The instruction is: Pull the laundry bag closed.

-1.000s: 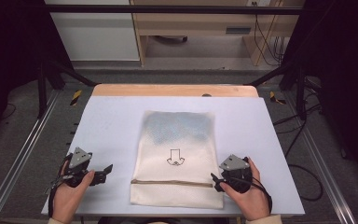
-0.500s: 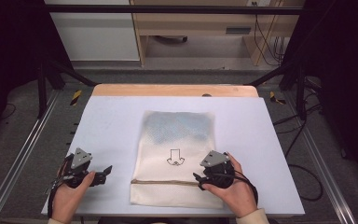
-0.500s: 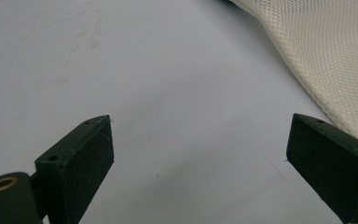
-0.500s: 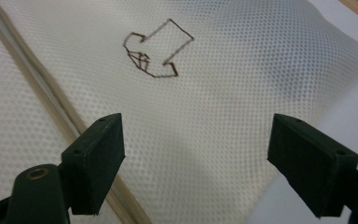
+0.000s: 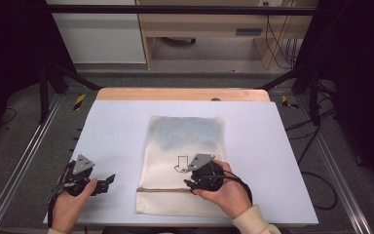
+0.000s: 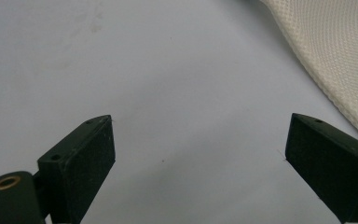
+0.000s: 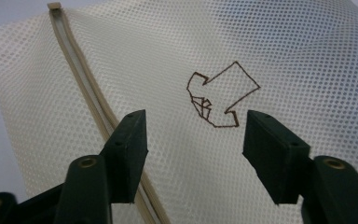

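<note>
**Right gripper gets ready to grab the mesh bag**

The left gripper (image 5: 108, 180) rests near the front left corner of the table (image 5: 112, 126). Its jaws are wide apart and hold nothing, as if it is waiting. The cream mesh bag (image 5: 185, 141) lies flat in the middle, reaching the front edge. The right gripper (image 5: 191, 183) is over the bag, beside the zipper (image 7: 74, 60). Its jaws have just been closing, half apart now, with no mesh pinched yet, likely to reach the zipper.
</note>
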`<state>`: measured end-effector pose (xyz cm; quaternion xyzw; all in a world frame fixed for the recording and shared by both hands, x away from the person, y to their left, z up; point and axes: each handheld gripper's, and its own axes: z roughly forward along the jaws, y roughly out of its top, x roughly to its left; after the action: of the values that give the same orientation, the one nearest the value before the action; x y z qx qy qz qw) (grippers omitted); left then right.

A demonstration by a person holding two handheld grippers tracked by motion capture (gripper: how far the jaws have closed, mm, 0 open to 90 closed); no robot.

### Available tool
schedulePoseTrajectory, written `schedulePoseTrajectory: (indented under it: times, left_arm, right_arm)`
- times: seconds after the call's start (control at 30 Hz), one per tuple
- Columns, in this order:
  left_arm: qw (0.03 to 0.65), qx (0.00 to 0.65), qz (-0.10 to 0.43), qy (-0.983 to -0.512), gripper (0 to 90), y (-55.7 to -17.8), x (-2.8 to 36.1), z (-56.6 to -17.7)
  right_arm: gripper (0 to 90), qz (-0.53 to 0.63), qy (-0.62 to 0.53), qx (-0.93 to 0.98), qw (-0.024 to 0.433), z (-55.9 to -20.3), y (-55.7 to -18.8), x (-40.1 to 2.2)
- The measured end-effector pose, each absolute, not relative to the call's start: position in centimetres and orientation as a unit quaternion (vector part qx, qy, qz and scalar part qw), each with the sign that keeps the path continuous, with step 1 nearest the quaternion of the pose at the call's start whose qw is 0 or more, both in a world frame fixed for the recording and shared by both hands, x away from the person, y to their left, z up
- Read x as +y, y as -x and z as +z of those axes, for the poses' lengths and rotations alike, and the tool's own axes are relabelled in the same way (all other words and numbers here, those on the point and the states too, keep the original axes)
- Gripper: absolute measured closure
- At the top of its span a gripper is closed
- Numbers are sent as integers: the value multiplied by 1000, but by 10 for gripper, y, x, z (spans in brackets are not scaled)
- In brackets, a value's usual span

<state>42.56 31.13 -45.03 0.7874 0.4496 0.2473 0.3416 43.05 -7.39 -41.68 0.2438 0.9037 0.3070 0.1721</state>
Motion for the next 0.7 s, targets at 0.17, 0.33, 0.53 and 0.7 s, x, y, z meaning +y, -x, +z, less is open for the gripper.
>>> schedulePoseTrajectory:
  times: [0.17, 0.33, 0.53, 0.7]
  left_arm:
    - [346, 456, 248, -781, 78, -425, 319, -450]
    - [341, 458, 251, -782, 76, -428, 320, -450]
    - [340, 459, 248, -783, 79, -427, 320, -451]
    - [335, 463, 247, -783, 82, -428, 320, -454]
  right_arm:
    - [450, 304, -232, 910, 159, -410, -431, -60]
    - [474, 298, -209, 920, 147, -406, -433, -49]
    - [502, 285, -199, 930, 122, -403, -439, -35]
    - [547, 274, -185, 937, 110, -399, -443, -24]
